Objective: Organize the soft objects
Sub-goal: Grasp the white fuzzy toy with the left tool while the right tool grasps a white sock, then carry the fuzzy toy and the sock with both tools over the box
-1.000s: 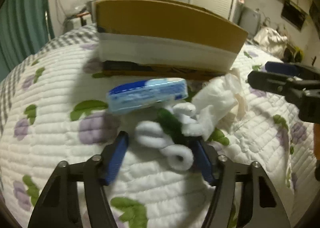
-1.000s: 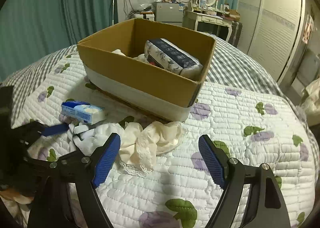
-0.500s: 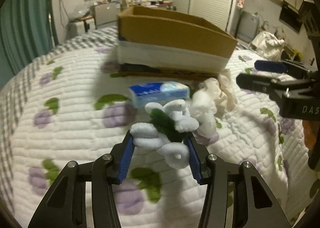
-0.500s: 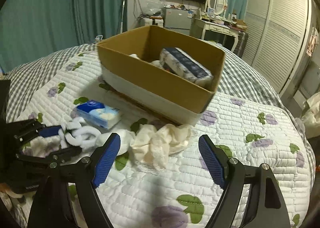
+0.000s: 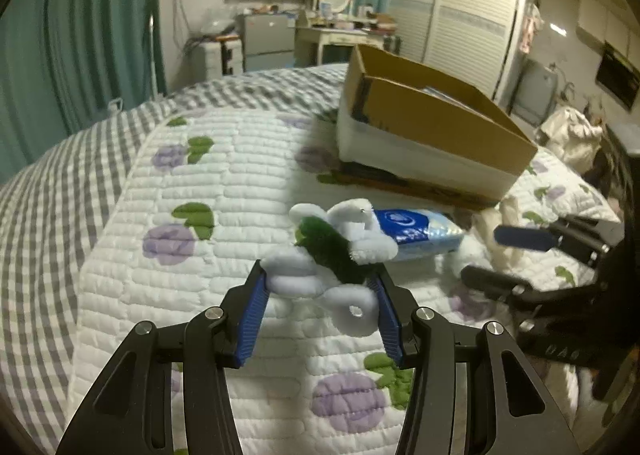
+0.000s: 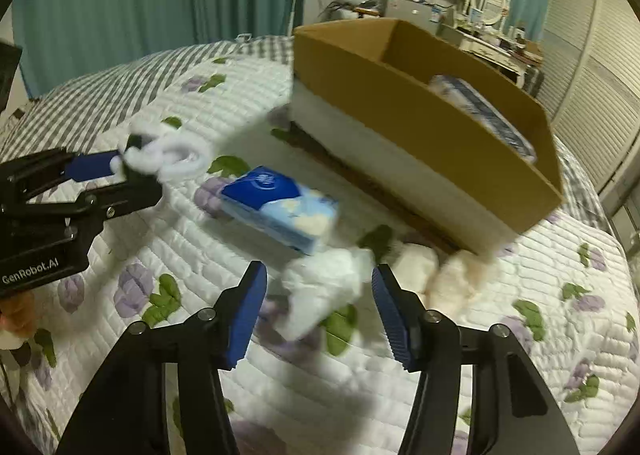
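a bed (image 6: 500, 343) is covered by a floral quilt; on it are set a cardboard box (image 6: 420, 135), a blue tissue pack (image 6: 280, 207) and crumpled white cloths (image 6: 324, 287).

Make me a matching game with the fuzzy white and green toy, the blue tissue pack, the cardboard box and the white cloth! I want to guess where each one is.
Things:
1. fuzzy white and green toy
2. blue tissue pack
3. cardboard box
4. white cloth

Places:
A. lying on the quilt, just ahead of the open right gripper
B. squeezed between the left gripper's blue fingers
C. sitting on the bed with a patterned package inside
D. lying flat on the quilt in front of the box

Pairs: 1-B, 2-D, 3-C, 4-A
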Motion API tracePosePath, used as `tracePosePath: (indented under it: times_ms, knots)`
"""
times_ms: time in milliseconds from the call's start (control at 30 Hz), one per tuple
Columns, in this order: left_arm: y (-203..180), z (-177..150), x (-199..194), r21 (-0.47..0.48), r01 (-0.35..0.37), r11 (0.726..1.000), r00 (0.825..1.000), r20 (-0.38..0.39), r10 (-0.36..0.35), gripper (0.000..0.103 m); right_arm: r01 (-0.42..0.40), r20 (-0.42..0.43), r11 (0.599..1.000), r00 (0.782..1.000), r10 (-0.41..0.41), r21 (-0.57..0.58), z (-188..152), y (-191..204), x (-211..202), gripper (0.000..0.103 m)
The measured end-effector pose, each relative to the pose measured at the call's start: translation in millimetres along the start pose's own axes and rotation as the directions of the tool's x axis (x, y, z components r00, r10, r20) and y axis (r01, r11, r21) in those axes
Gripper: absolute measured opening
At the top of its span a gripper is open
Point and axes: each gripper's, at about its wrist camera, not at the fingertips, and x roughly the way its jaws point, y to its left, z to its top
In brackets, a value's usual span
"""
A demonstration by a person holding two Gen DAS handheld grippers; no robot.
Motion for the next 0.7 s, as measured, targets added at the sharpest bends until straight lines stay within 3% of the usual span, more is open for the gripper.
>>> tracePosePath:
  times_ms: [167,267,400,700]
  knots:
    - [-2,-2,3,0.001,0.008,1.0,1.0,-0.009,-0.008,0.049,0.018,-0.049,1.0,0.999,-0.019,-0.022,6,14,20,0.055]
    - [-5,-4,1,0.011,0.011,1.0,1.0,-0.011,-0.011,0.049,0.056,-0.085,0.998,0.995,-0.057,-0.015,6,10,29,0.031]
    - [-12,-6,-2,0.03,0.014,0.999,1.0,-0.011,-0.014,0.049,0.021,-0.069,0.999,0.997,-0.018,0.039,4,-5,17,0.021]
    - [-34,-7,-21,0.069,0.048,0.996,0.999,-0.017,-0.047,0.049,-0.066,0.035,0.996,0.997,0.064,0.06,-3,-13,-43,0.019]
